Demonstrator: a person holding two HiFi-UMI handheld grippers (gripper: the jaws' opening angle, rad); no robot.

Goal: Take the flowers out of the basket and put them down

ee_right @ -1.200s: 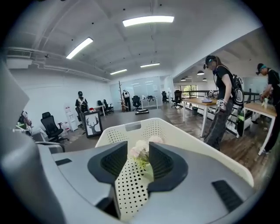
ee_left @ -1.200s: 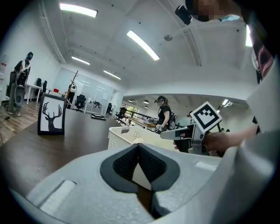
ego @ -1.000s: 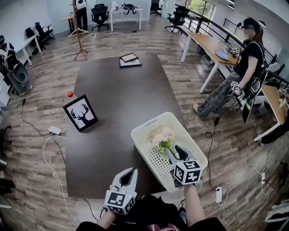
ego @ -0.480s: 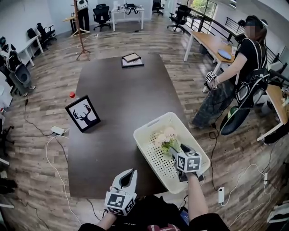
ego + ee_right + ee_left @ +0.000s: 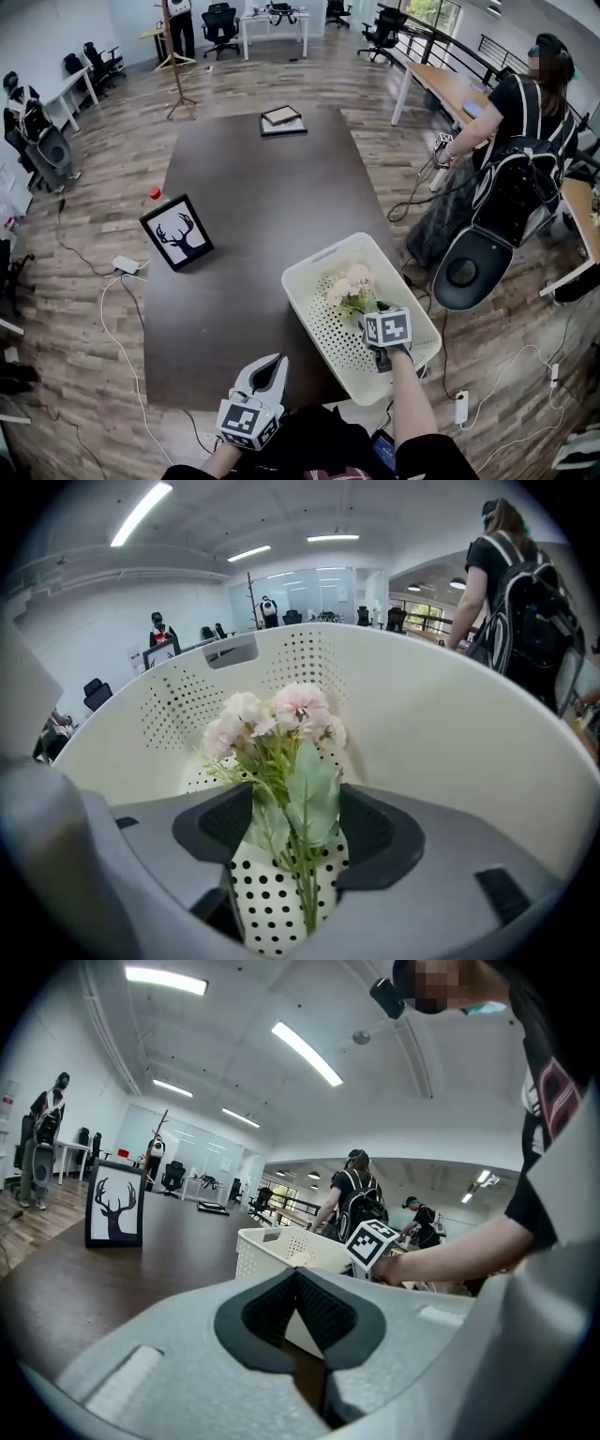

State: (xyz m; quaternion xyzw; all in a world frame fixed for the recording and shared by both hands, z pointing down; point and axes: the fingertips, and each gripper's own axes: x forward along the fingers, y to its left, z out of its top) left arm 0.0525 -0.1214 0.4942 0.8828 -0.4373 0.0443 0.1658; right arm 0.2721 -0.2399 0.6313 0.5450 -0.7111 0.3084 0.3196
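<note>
An open office with a plank floor lies around a long dark table (image 5: 253, 234). A deer picture (image 5: 176, 232) stands at the table's 9 o'clock edge. The white perforated basket (image 5: 319, 272) sits at about 4 o'clock, close to the near right corner.

The flowers (image 5: 349, 286) are inside the basket, on its floor. They are a small pale pink bunch with green leaves. The right gripper (image 5: 295, 832) is down in the basket with them, and its fingers are opening. The stems and leaves stand in the gap between the fingers. The thin stems run clear down the middle, and the leaves look to brush the pads at most, so nothing is pinched.

In the right gripper view the bunch's long axis runs along the fingers' own line. The blooms (image 5: 281, 714) are ahead at 12 o'clock, and the stems trail back through the gap toward 6 o'clock. A grasp would mean closing straight in on the stems where they are.

The left gripper (image 5: 267, 367) hangs off the table's near edge at 6 o'clock, well apart from the basket. Its fingers are pressed together and empty. The right one is plainly the nearer.

From the head view, the right gripper's marker cube covers its fingers and the lower stems. The cut ends are hidden beneath the fingers in its own view too.
</note>
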